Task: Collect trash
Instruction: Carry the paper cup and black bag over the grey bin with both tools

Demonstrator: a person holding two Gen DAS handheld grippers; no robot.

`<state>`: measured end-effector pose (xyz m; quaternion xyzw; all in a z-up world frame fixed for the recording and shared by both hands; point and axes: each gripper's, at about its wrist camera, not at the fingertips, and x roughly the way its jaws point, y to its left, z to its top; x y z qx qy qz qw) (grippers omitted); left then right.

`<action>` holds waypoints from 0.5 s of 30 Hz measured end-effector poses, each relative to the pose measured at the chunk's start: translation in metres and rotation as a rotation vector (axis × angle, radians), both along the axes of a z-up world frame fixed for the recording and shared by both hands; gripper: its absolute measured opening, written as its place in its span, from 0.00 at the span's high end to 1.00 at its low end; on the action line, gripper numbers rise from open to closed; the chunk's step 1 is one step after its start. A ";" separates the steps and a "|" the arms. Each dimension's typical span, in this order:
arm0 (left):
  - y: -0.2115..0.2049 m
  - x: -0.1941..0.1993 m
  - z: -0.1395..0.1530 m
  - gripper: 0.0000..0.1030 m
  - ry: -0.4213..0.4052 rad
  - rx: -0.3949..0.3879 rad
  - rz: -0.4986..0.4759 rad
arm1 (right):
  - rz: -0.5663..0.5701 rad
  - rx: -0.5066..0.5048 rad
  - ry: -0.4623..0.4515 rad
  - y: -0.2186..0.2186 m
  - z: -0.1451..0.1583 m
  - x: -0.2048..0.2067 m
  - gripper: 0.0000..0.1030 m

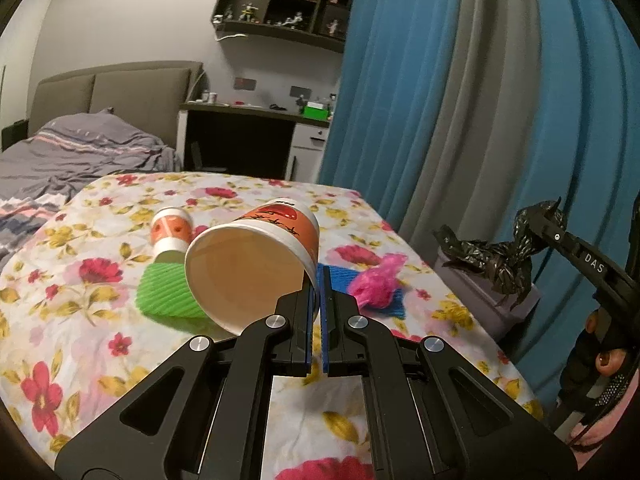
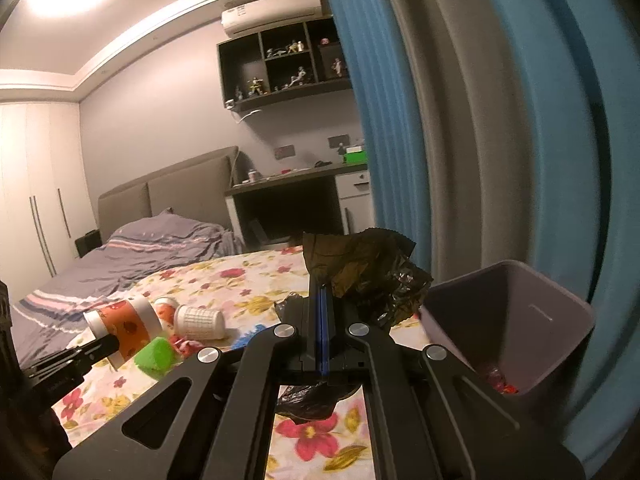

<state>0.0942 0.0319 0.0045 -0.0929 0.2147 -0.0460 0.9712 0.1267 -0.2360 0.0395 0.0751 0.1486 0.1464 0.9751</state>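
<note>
1. At far left on the floral tablecloth (image 1: 100, 280), a small orange-and-white cup (image 1: 170, 232) lay on its side, touching a green knitted cloth (image 1: 168, 292).
2. Your left gripper (image 1: 318, 280) had its jaws clamped on the rim of a large orange paper cup (image 1: 256, 256), held tilted above the table, mouth toward the camera.
3. Just right of the jaws, a pink crumpled wrapper (image 1: 378, 278) sat on a blue knitted cloth (image 1: 344, 278).
4. From the other wrist, a white ribbed cup (image 2: 200, 322) lay on its side beside the orange ones.
5. Your right gripper (image 2: 322, 292) pinched a crumpled black plastic bag (image 2: 368, 276), jaws closed tight.
6. At far right stood a grey trash bin (image 2: 520, 320), red scraps visible inside, beside the blue curtain (image 2: 540, 120).
</note>
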 end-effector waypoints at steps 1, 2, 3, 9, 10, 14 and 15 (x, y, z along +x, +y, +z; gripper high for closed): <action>-0.003 0.001 0.000 0.98 0.000 0.001 -0.009 | -0.007 0.001 -0.002 -0.003 0.000 0.000 0.99; -0.007 0.004 0.000 0.98 0.002 0.000 -0.020 | -0.016 0.000 -0.005 -0.007 0.000 0.000 0.99; -0.011 0.008 0.000 0.98 0.005 -0.004 -0.037 | -0.021 0.001 -0.006 -0.009 0.000 0.000 0.99; -0.041 0.028 0.006 0.98 0.002 -0.005 -0.121 | -0.051 0.010 -0.005 -0.027 0.000 0.006 0.99; -0.046 0.030 0.007 0.98 -0.002 -0.003 -0.134 | -0.056 0.011 -0.004 -0.030 -0.001 0.008 0.99; -0.071 0.044 0.009 0.98 -0.014 0.009 -0.192 | -0.085 0.004 -0.009 -0.040 -0.002 0.011 0.99; -0.078 0.048 0.009 0.98 -0.014 0.010 -0.207 | -0.090 0.003 -0.009 -0.042 -0.003 0.011 0.99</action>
